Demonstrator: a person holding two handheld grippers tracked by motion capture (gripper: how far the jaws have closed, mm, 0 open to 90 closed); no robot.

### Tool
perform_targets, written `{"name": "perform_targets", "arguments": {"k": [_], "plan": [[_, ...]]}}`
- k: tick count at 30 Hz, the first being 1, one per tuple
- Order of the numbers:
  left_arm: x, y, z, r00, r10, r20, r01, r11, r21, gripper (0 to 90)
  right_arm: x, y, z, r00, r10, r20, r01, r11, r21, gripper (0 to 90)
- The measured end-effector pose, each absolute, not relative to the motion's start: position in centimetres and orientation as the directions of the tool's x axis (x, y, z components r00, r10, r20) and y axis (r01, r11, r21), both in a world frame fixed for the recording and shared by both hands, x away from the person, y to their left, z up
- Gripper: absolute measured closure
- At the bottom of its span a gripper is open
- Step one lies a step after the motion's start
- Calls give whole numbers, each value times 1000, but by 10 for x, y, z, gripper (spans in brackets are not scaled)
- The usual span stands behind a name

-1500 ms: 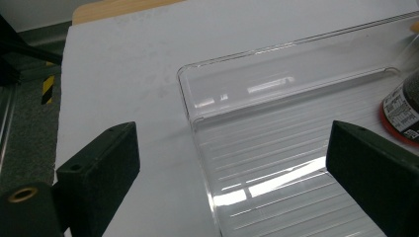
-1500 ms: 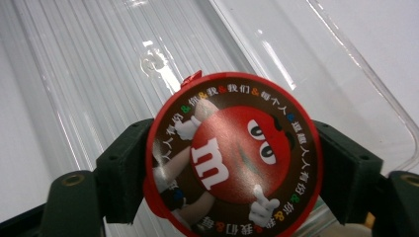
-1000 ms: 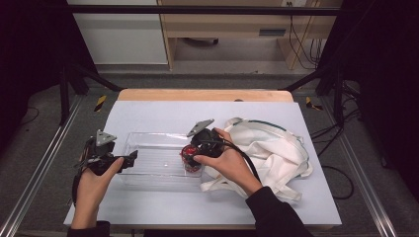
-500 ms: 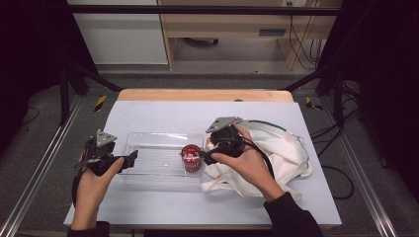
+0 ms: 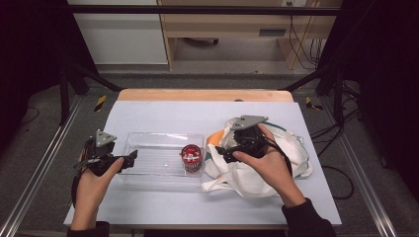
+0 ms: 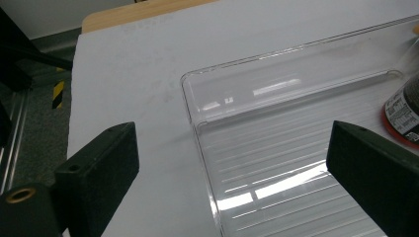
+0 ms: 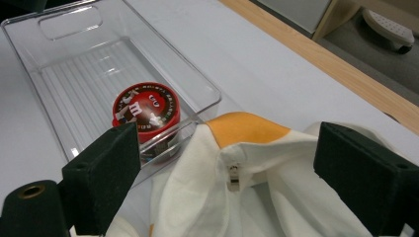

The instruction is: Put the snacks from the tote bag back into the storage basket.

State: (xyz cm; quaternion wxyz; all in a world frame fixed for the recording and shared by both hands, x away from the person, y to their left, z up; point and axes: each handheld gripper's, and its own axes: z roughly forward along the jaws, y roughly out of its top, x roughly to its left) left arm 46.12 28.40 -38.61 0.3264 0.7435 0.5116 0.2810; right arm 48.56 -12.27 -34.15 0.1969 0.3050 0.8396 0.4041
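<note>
Right hand-held gripper (image 5: pixel 226 151) spread, empty, above white bag (image 5: pixel 276 163); red-lidded jar (image 5: pixel 190 155) just ahead inside clear tray (image 5: pixel 148 140). Left hand-held gripper (image 5: pixel 129 159) spread, straddling tray's near end.

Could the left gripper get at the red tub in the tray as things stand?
Probably yes: the left gripper is open at the tray's end, the tray has no lid, and nothing lies between it and the red tub.

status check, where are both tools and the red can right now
Left tool open at clear bin left end. Right tool open, empty, over white bag. Red can standing in bin. Nothing in the way.
</note>
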Motion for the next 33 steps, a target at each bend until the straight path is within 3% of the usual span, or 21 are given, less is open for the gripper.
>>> {"name": "perform_targets", "arguments": {"k": [15,33], "plan": [[460,285,-385,313,946,82,571,-257,780,54,479,-173,-329,-668,741,-69,369,411,833,99],[461,288,-384,308,948,75,566,-247,786,53,466,-224,-337,-576,816,-37,406,325,854,84]]}}
